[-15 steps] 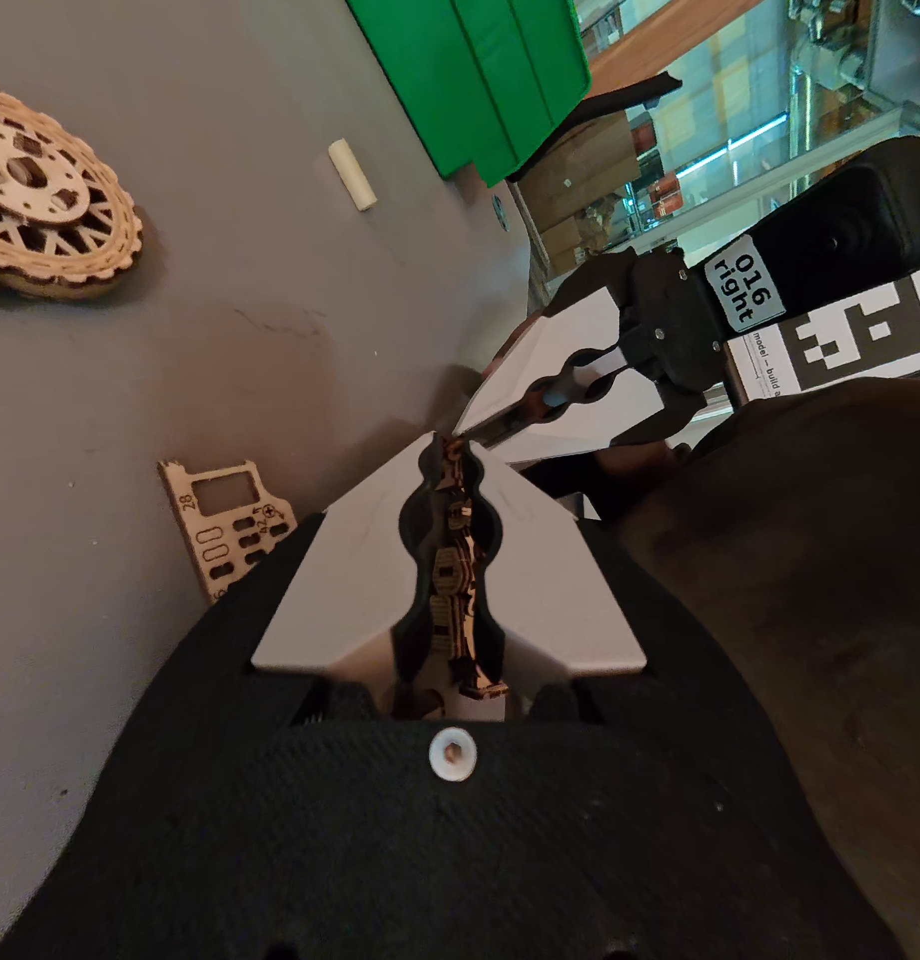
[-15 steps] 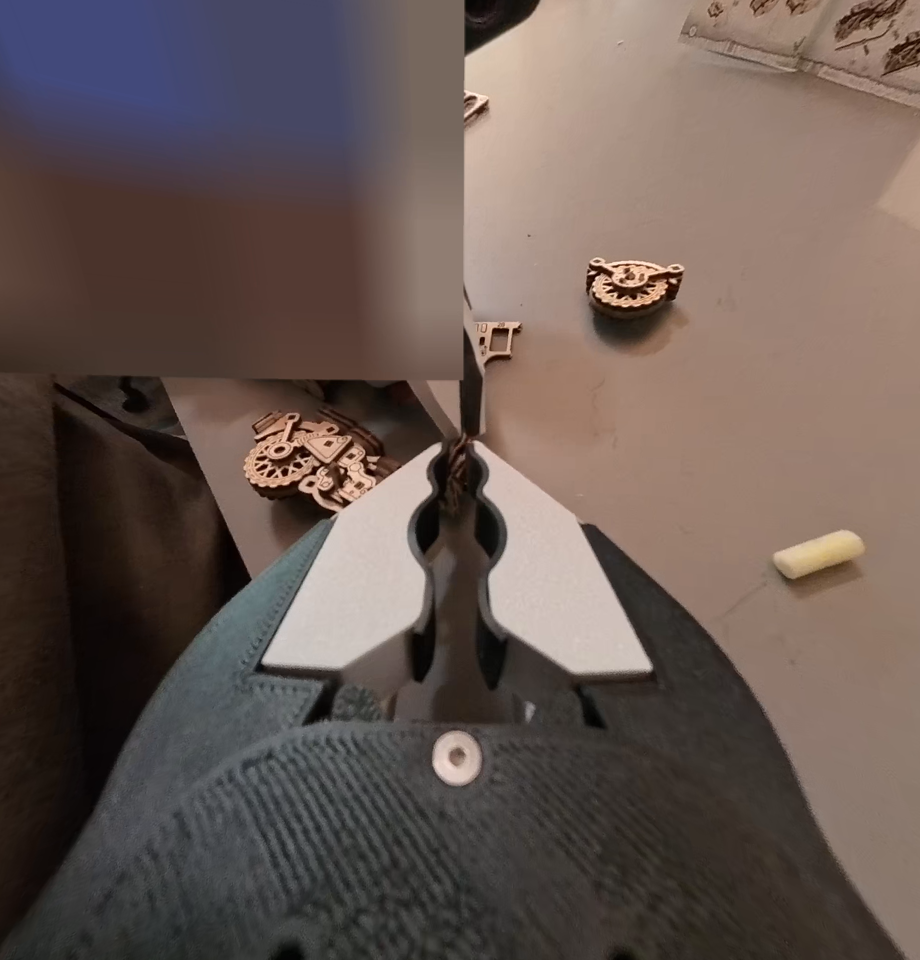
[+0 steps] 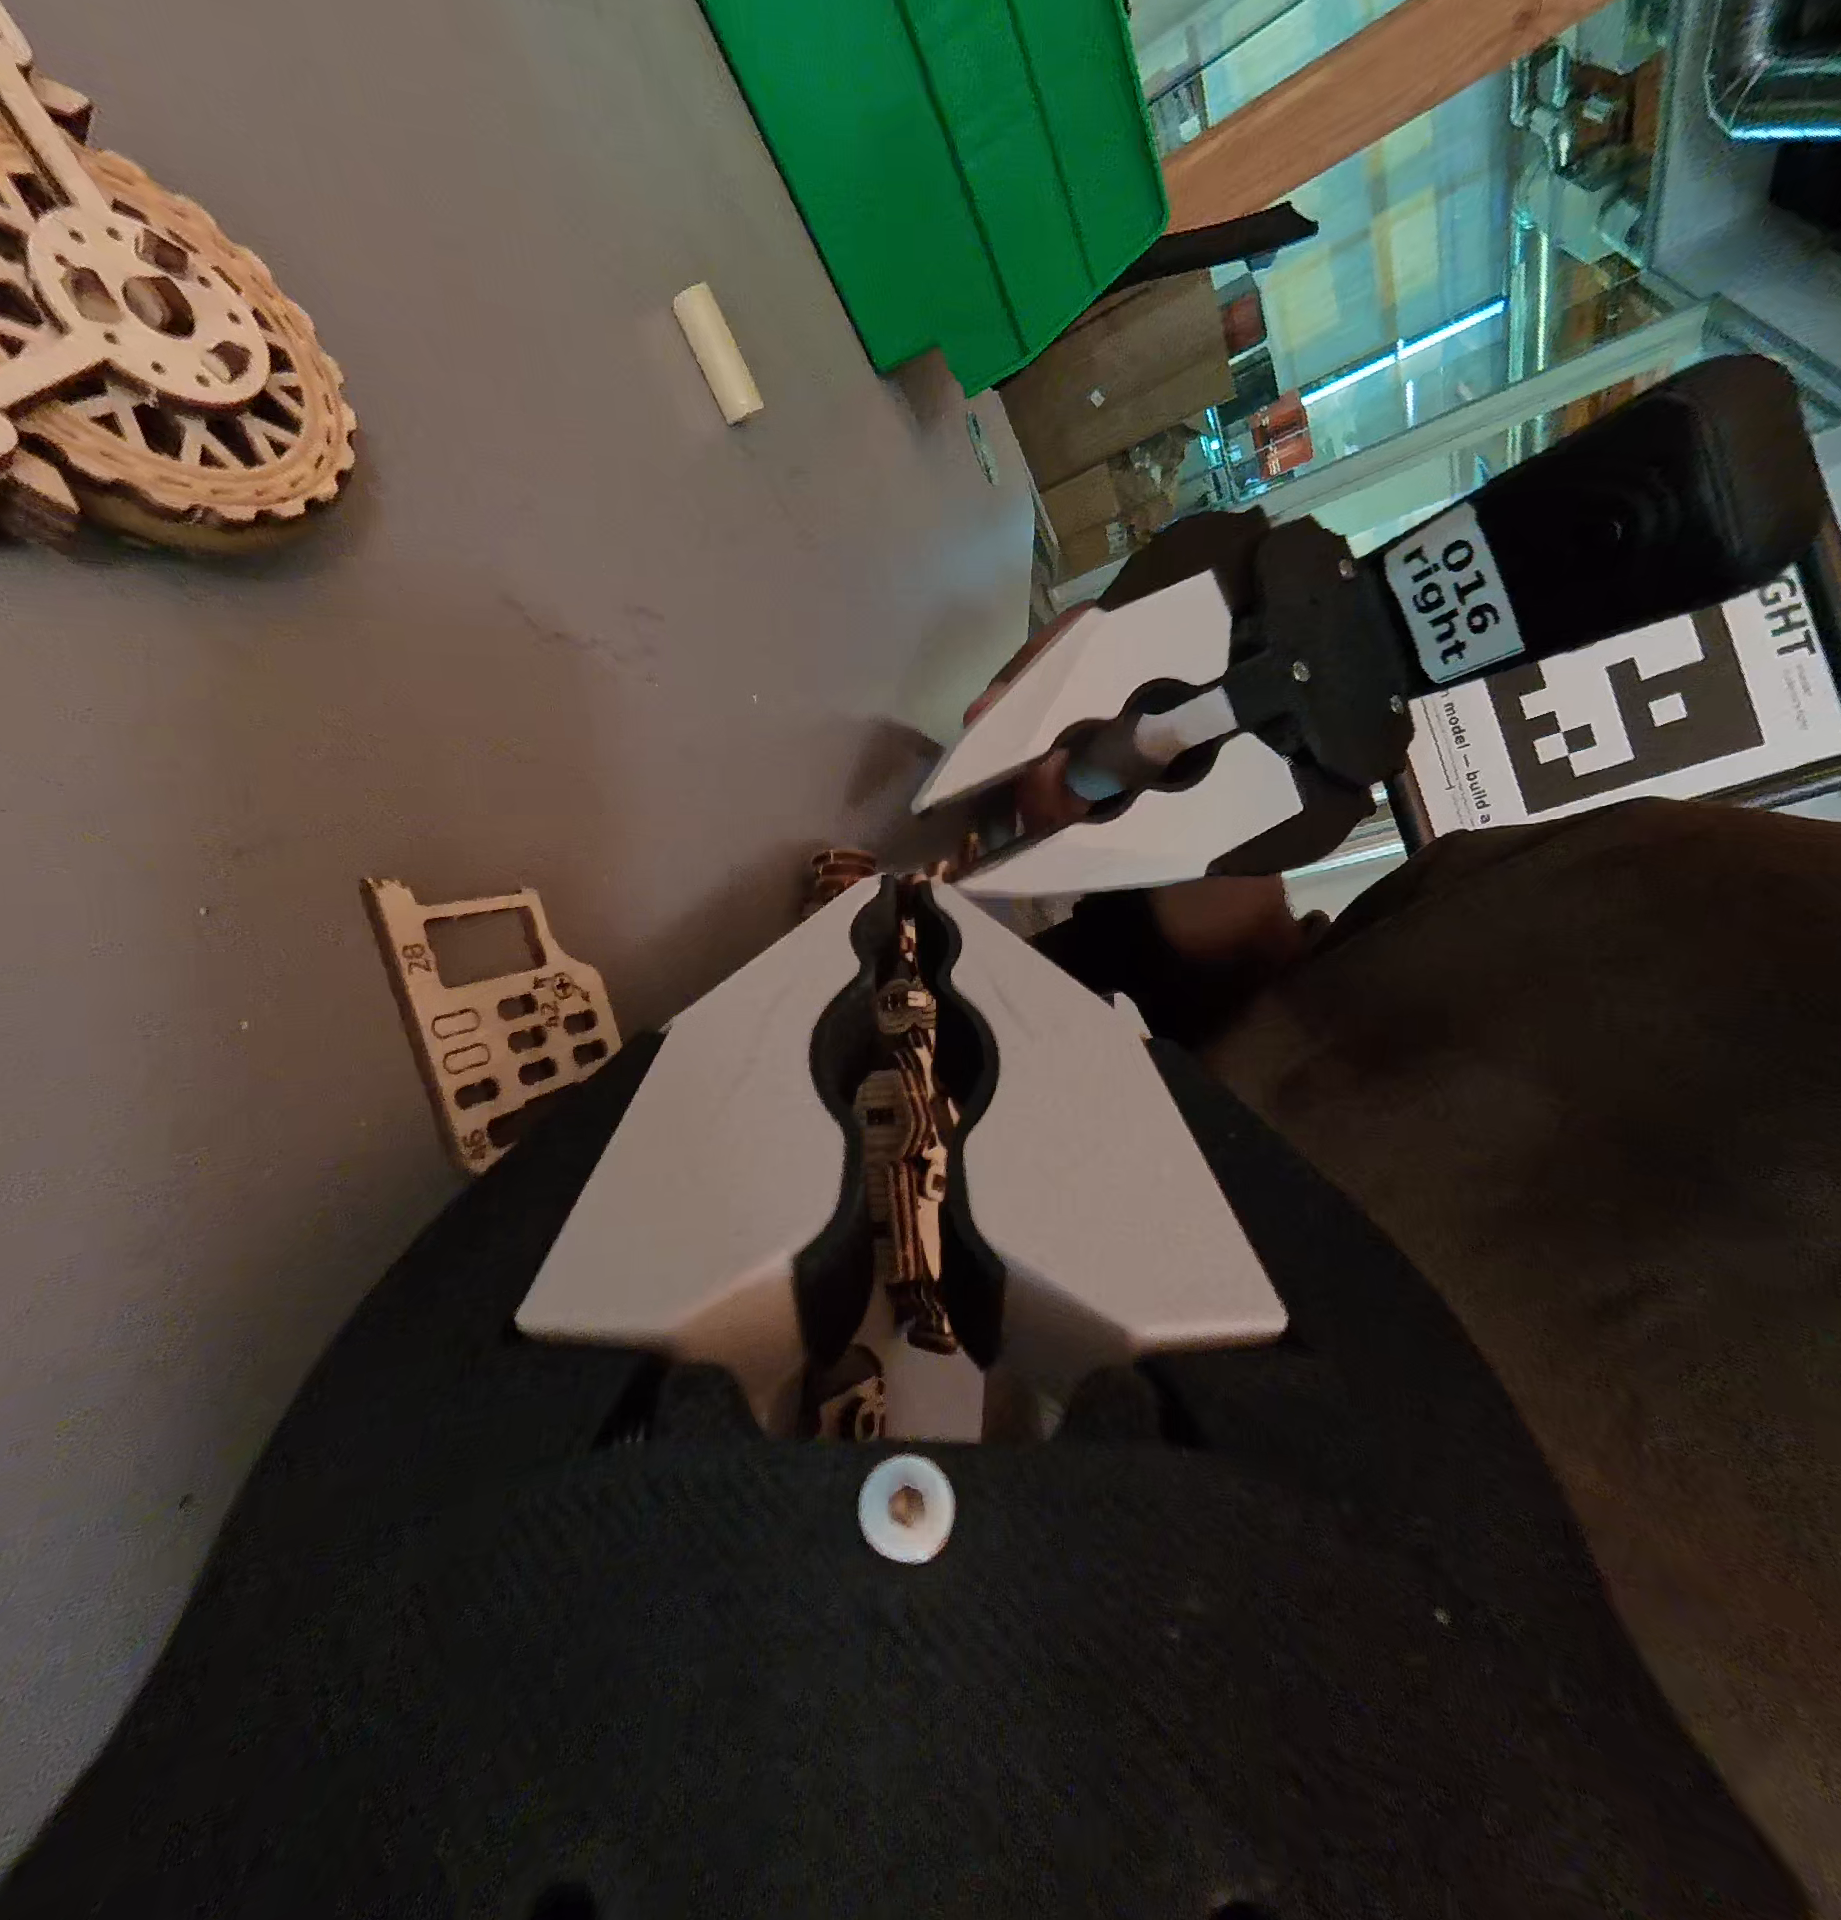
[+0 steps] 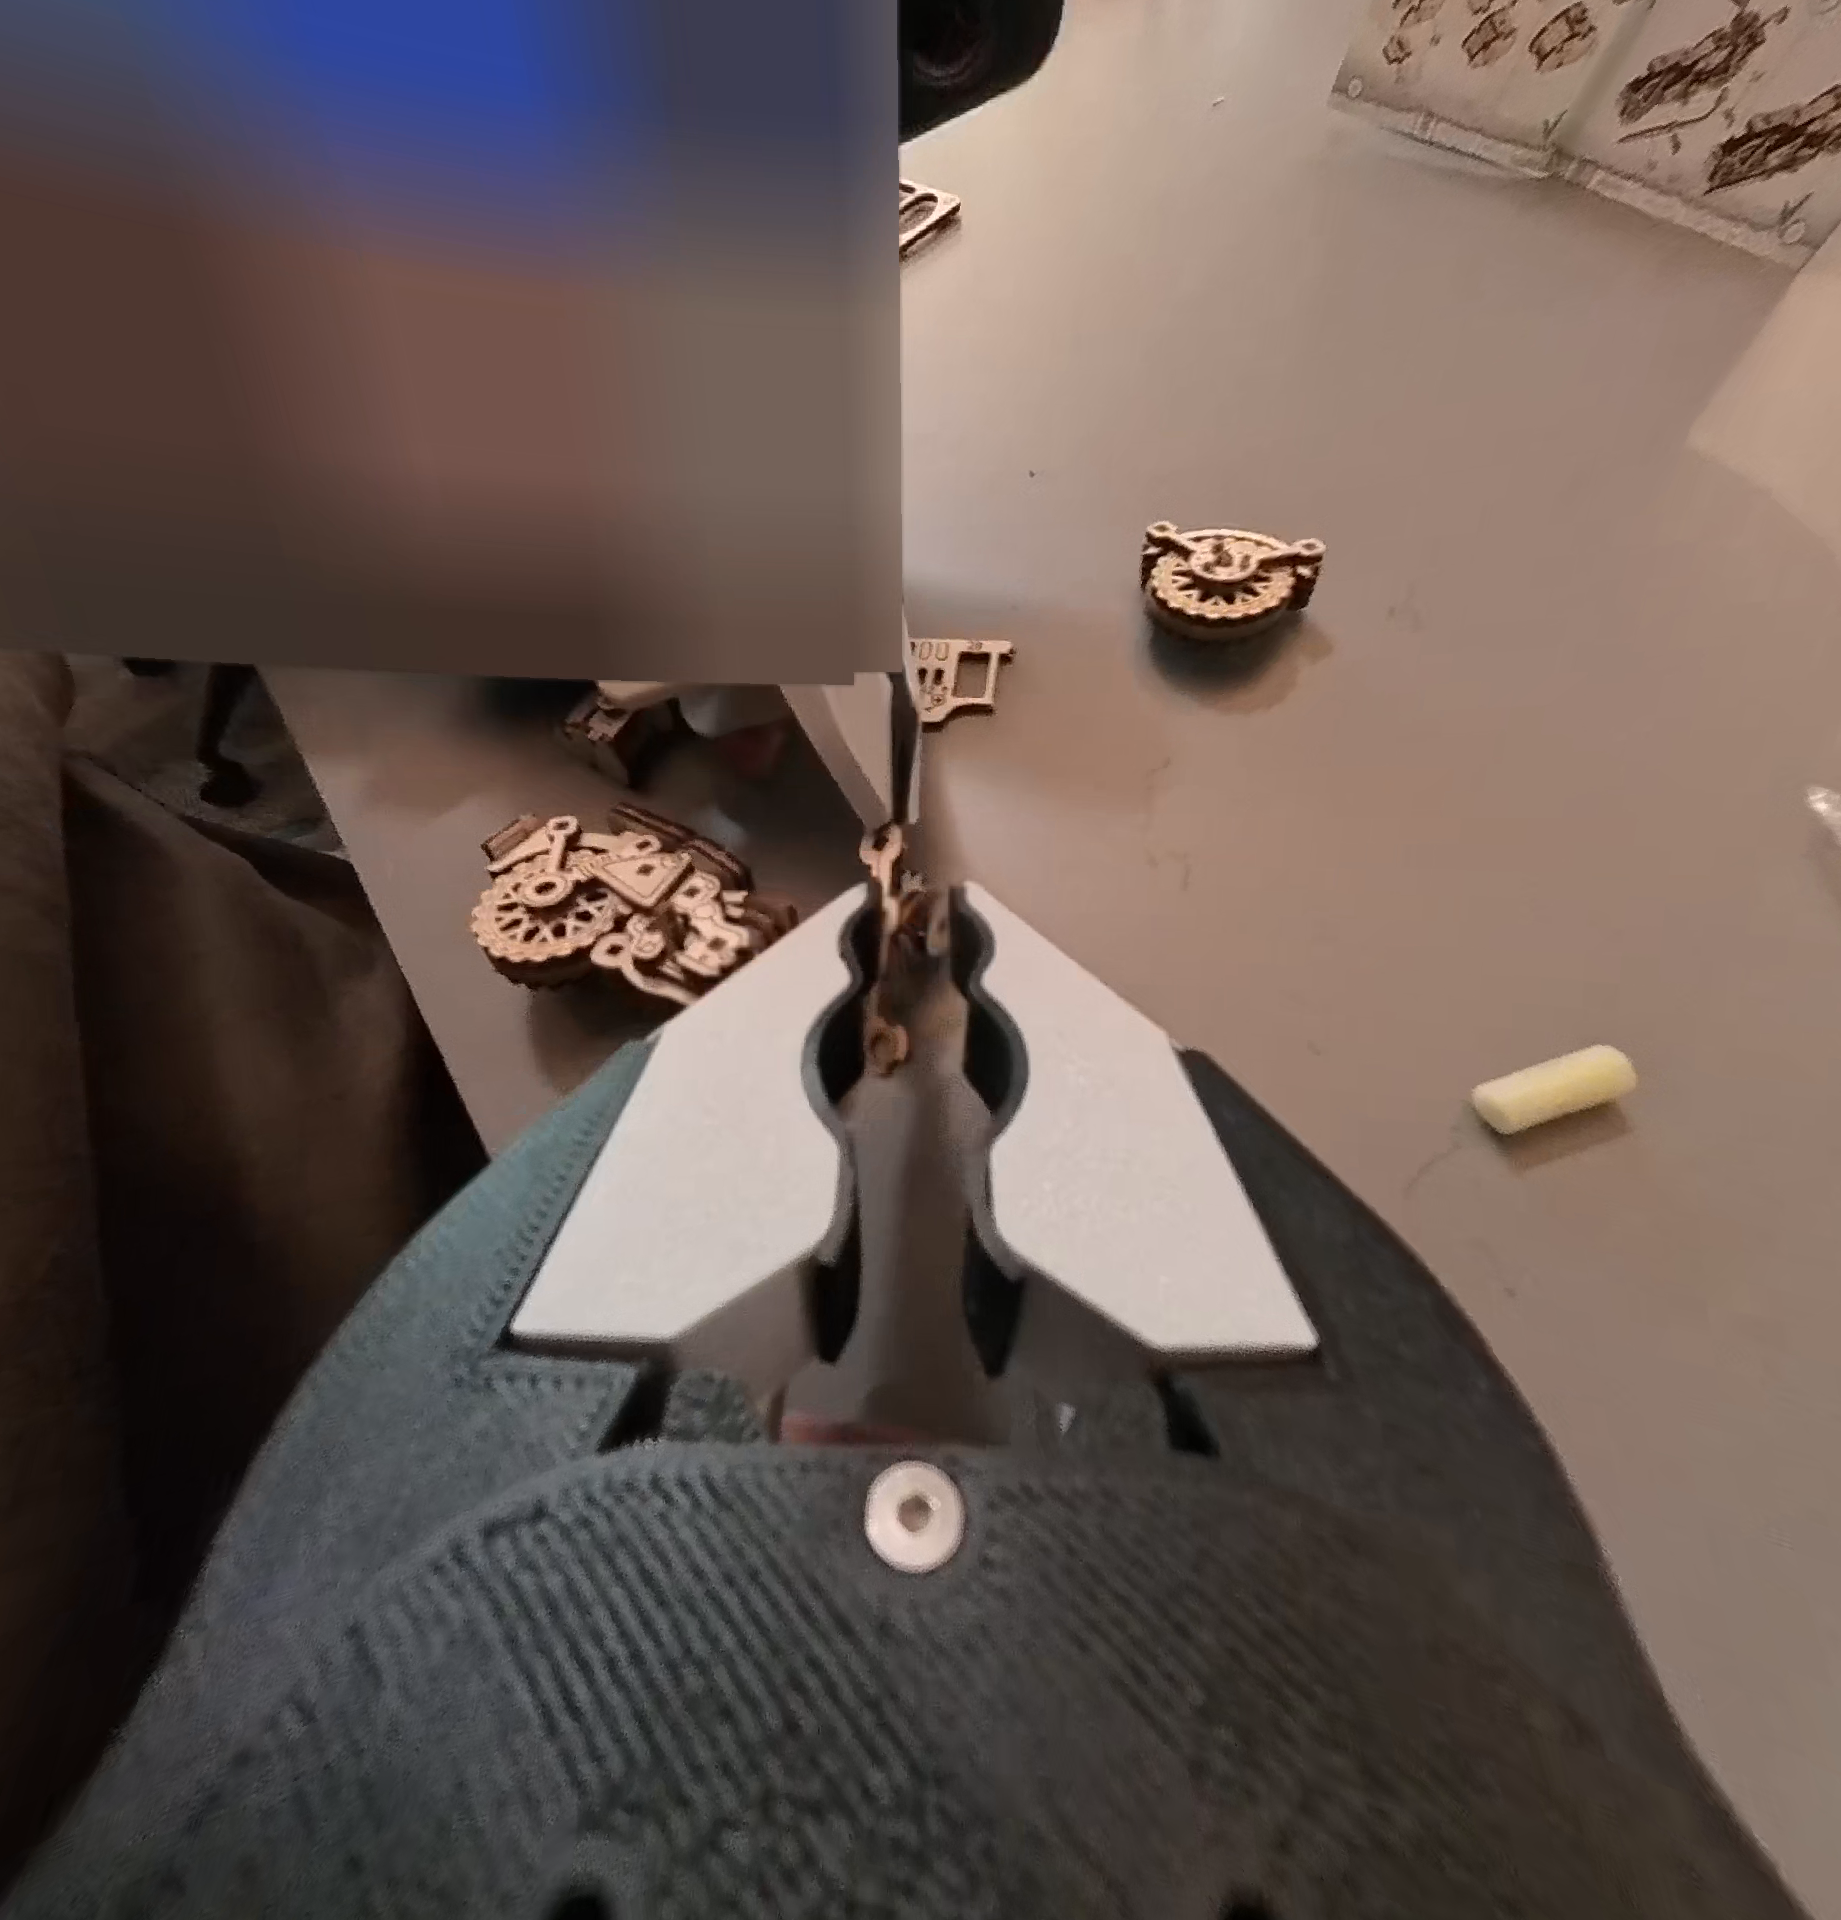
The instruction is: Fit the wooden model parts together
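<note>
I judge the mating step is in hand: both pieces are held in the air above the grey bench (image 4: 1311, 416), tips nearly touching. Nearest, my left tool (image 3: 900, 894) is closed down on a flat, pale laser-cut wooden strip (image 3: 900, 1122) running edge-on between its fingers. My right tool (image 4: 911, 904) is nearly shut on a small brown wooden linkage piece (image 4: 890, 935) that projects beyond the tips. Next, I would align tab to slot, then press gently. Farther off on the bench lie a wooden gear sub-assembly (image 4: 604, 914), a toothed wooden wheel (image 4: 1222, 587) and a pale yellow cylinder (image 4: 1555, 1086).
</note>
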Tool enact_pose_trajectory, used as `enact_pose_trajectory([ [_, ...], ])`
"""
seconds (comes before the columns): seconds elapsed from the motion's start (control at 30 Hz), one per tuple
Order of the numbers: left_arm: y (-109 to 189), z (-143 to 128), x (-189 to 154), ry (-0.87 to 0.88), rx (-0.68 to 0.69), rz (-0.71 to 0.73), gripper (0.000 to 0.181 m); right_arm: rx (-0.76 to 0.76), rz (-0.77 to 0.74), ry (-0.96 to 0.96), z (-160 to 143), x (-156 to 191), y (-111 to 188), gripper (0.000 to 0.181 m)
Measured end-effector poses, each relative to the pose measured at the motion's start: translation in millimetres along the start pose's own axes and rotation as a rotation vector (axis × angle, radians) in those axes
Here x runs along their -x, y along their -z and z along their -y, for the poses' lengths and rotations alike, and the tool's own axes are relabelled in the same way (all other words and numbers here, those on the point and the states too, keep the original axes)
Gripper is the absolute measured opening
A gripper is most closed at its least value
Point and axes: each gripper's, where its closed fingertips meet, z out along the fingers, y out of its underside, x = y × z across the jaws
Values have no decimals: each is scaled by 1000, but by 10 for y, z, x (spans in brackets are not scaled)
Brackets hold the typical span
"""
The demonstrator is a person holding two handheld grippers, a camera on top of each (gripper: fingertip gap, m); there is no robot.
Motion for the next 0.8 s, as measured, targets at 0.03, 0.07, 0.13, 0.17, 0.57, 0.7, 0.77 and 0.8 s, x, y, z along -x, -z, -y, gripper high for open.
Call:
enact_pose_trajectory([
  [0.03,2,-2,8,-2,-1,7,0,9,-14,21,-12,-23,27,12],
  [0.07,3,0,14,-3,-3,12,0,18,-18,37,-27,-31,52,12],
  [0.13,6,6,22,-1,-9,17,0,32,-7,52,-59,-18,86,12],
  [0.17,6,9,26,1,-11,20,0,33,0,57,-67,-9,96,12],
  [0.57,-7,22,76,1,-25,64,0,48,32,114,-73,103,121,13],
  [0.7,-13,12,80,-9,-19,73,0,69,26,118,-111,93,124,12],
  [0.77,-11,11,78,-8,-19,71,0,77,23,117,-124,84,126,12],
  [0.8,-9,11,76,-8,-20,68,0,81,19,116,-129,75,129,12],
])
